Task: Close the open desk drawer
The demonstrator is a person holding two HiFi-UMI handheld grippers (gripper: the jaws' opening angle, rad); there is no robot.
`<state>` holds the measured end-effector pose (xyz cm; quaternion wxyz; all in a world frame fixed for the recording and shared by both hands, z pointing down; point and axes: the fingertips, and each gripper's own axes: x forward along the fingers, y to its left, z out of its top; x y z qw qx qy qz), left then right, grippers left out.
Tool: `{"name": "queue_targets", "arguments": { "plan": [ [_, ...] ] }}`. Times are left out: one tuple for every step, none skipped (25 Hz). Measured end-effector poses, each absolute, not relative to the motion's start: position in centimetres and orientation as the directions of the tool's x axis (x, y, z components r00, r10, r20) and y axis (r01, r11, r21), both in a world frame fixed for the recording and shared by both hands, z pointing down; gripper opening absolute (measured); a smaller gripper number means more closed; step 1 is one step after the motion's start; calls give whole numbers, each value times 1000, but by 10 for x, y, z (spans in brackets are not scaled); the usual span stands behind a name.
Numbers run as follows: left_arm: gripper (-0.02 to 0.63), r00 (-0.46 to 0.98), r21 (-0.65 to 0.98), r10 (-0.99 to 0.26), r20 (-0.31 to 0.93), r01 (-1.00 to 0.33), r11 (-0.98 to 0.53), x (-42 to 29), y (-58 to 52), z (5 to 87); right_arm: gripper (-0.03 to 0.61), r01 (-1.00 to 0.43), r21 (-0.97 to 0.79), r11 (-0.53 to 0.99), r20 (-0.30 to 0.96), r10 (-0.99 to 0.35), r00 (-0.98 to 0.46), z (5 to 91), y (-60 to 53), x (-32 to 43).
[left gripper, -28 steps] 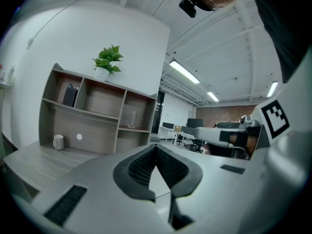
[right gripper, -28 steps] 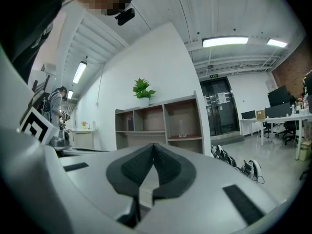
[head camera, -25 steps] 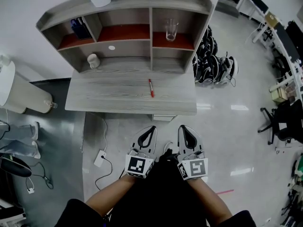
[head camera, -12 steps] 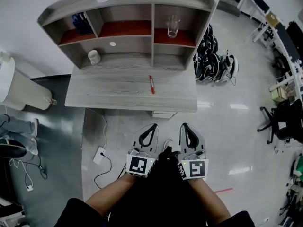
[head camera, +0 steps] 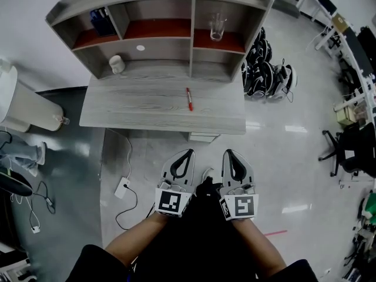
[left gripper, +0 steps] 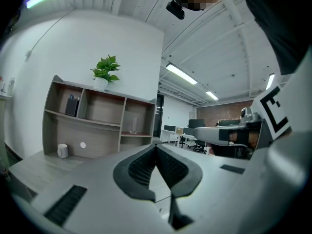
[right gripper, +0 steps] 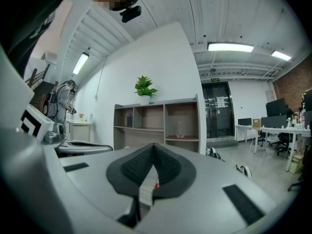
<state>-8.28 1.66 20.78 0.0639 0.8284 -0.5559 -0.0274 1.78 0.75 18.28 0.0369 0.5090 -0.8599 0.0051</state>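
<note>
A grey wood desk [head camera: 147,113] with a shelf unit [head camera: 158,34] stands ahead of me in the head view. Under its front edge, right of centre, a pale drawer front [head camera: 203,137] juts out slightly. My left gripper [head camera: 189,151] and right gripper [head camera: 225,151] hover side by side above the floor, short of the desk, both pointing at it. Both are shut with nothing between the jaws. In the left gripper view the shelf unit [left gripper: 92,123] lies beyond the shut left gripper [left gripper: 156,146]. The right gripper [right gripper: 154,146] faces the same shelf unit [right gripper: 161,123].
A red pen [head camera: 188,98] lies on the desktop. A glass [head camera: 217,27], a white mug [head camera: 117,64] and a dark holder [head camera: 98,21] sit in the shelves. A power strip with cables [head camera: 122,188] lies on the floor at left. Backpacks [head camera: 267,75] stand right of the desk.
The desk sits slightly higher in the head view than a second ago; the plant pot has slid off the top edge. Both grippers keep their place and stay shut.
</note>
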Motion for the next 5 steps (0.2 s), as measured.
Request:
{"name": "queue_targets", "arguments": {
  "plan": [
    [14, 384, 135, -923, 24, -916, -378, -82, 16, 208, 15, -876, 28, 482, 71, -875, -479, 184, 7, 17],
    [14, 388, 131, -921, 22, -915, -382, -82, 16, 208, 15, -876, 29, 481, 75, -875, -478, 184, 6, 17],
    [14, 391, 127, -920, 22, -914, -385, -81, 15, 209, 15, -877, 31, 480, 78, -876, -476, 185, 5, 16],
    [14, 393, 124, -919, 22, -914, -387, -81, 15, 209, 15, -878, 34, 477, 82, -877, -474, 185, 4, 16],
    [14, 395, 122, -919, 22, -913, -389, -80, 14, 210, 15, -879, 36, 475, 85, -878, -471, 185, 3, 16]
  ]
}}
